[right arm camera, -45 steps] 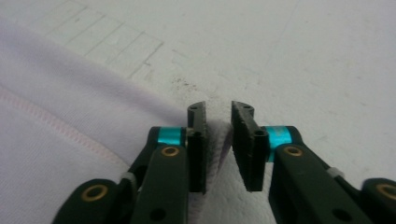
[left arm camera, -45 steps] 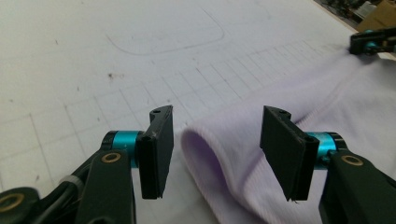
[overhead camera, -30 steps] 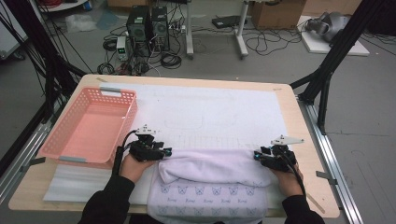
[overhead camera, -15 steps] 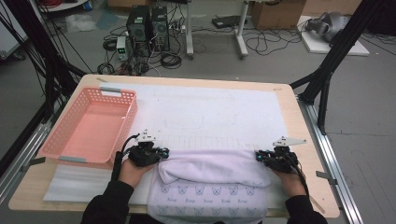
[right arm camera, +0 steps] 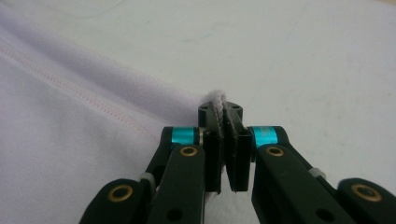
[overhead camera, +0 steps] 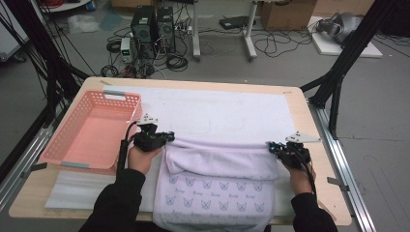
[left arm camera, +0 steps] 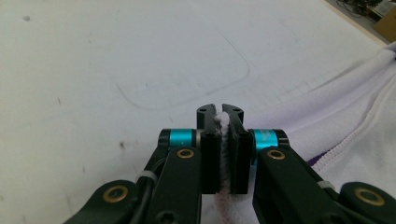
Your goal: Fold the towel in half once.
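A pale lilac cloth (overhead camera: 218, 166) printed with small dog faces lies at the near side of the table, its front hanging over the table edge. Its far edge is doubled over and pulled straight between my two grippers. My left gripper (overhead camera: 168, 137) is shut on the cloth's left end, and a strip of lilac fabric (left arm camera: 223, 154) shows pinched between its pads. At the right end, my right gripper (overhead camera: 272, 147) is shut on the cloth too, with a fold of fabric (right arm camera: 217, 100) poking out past the jaw tips. Stitched hems (right arm camera: 70, 91) run off to the left.
A pink plastic basket (overhead camera: 62, 141) with nothing in it stands on the table's left side, close to my left hand. A white mat (overhead camera: 232, 108) covers the table beyond the cloth. Black frame legs, computers and cables stand on the floor past the far edge.
My left hand has lifted and moved away from me with the cloth's left end. The doubled far edge now runs straight between the grippers. The right hand has hardly moved.
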`<state>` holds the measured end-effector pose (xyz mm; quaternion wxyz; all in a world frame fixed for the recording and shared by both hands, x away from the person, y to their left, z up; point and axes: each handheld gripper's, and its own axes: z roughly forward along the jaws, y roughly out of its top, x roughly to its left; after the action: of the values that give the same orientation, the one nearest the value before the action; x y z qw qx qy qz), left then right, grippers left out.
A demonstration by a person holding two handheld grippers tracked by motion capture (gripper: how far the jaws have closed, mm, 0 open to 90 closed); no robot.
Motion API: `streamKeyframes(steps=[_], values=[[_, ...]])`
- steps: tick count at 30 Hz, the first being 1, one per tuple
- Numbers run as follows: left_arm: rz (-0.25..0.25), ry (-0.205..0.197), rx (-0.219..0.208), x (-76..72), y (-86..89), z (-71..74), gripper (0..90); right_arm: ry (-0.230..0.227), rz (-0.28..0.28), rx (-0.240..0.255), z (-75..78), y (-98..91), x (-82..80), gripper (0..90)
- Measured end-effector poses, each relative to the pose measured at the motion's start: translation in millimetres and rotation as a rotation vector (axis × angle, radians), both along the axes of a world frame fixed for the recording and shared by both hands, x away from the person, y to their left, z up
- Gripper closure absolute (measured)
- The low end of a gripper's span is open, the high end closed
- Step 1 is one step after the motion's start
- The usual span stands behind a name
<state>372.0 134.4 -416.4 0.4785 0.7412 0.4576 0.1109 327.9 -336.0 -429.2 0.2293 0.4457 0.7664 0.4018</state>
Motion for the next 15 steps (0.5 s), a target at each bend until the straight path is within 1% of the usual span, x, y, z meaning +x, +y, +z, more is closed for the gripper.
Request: streamKeyframes(steps=[2, 3, 5, 6, 7, 10, 11, 12, 13, 15], values=[[0.005, 0.015, 0.013, 11.6, -1.5, 2.4, 85.6, -0.01, -0.019, 0.01, 0.0, -0.9, 8.1, 87.0], [0.011, 0.019, 0.011, 17.1, -1.9, 2.9, 85.6, -0.006, -0.027, 0.01, -0.1, -0.3, 13.1, 87.0], [0.025, 0.025, 0.02, 27.7, -2.1, 4.1, 85.6, 0.0, -0.036, -0.01, 1.3, 2.6, 23.8, 87.0], [0.04, 0.018, 0.018, 32.1, -1.8, 4.1, 85.6, -0.004, -0.038, -0.018, 3.0, 4.1, 29.6, 87.0], [0.048, 0.027, 0.016, 36.8, -1.5, 4.1, 85.6, -0.006, -0.041, -0.02, 5.2, 5.9, 35.2, 87.0], [0.08, 0.024, 0.012, 48.6, 0.0, 4.9, 85.5, -0.013, -0.055, -0.027, 11.8, 10.0, 51.7, 87.0], [0.096, 0.014, 0.008, 53.0, -0.3, 5.8, 85.4, -0.012, -0.057, -0.029, 13.3, 11.3, 57.0, 87.0], [0.101, 0.014, 0.007, 55.7, -0.1, 6.8, 85.4, -0.018, -0.059, -0.037, 14.6, 13.2, 63.2, 87.0], [0.104, 0.011, 0.012, 59.2, -0.3, 7.7, 85.4, -0.021, -0.06, -0.046, 15.3, 14.1, 66.7, 86.9], [0.12, 0.002, 0.021, 64.5, -0.7, 9.9, 85.4, -0.034, -0.066, -0.035, 16.8, 14.6, 75.6, 86.9]])
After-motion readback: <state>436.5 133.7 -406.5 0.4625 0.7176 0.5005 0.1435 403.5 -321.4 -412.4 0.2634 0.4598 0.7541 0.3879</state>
